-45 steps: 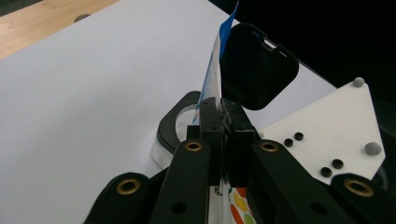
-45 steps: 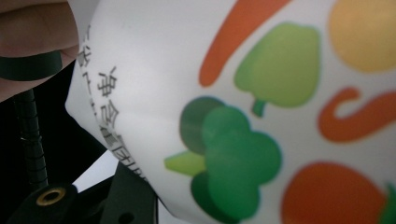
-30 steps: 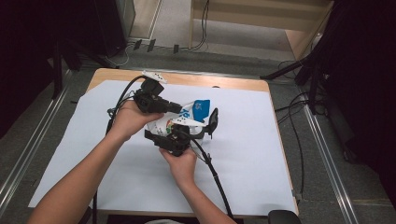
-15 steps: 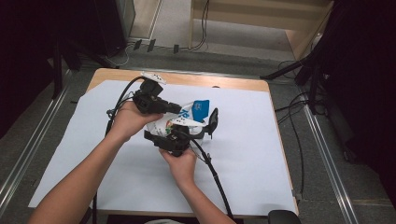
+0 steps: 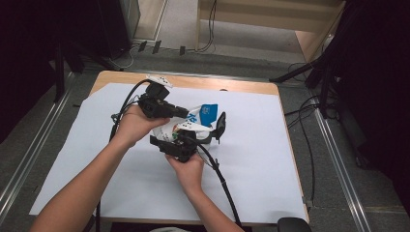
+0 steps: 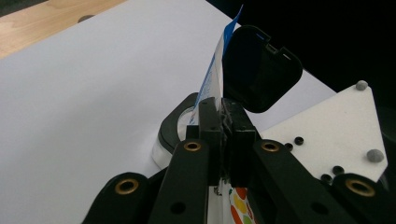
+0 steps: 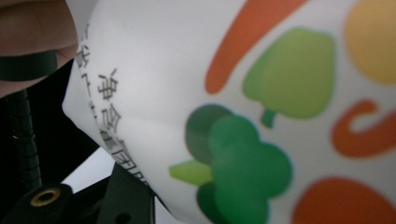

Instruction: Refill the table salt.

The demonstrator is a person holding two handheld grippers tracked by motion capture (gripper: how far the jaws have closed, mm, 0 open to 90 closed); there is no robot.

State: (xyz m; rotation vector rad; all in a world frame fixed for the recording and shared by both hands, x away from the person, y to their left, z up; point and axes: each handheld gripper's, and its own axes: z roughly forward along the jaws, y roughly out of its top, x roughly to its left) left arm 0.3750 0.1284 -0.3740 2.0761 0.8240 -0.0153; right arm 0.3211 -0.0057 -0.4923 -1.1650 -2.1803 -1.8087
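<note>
Jaws of both grippers crowd the pouch [image 5: 199,118], its black lid [image 5: 221,126] beside.

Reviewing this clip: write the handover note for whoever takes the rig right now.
Left claw: shut on the top edge of the white pouch, holding it up above the table.
Right claw: around the pouch's lower body; jaws just opened a little, and whether they press on it cannot be told.
Black flip lid stands open beside the pouch.
Done: pouch lifted, lid open.
Left: probably emptying or closing it.
</note>
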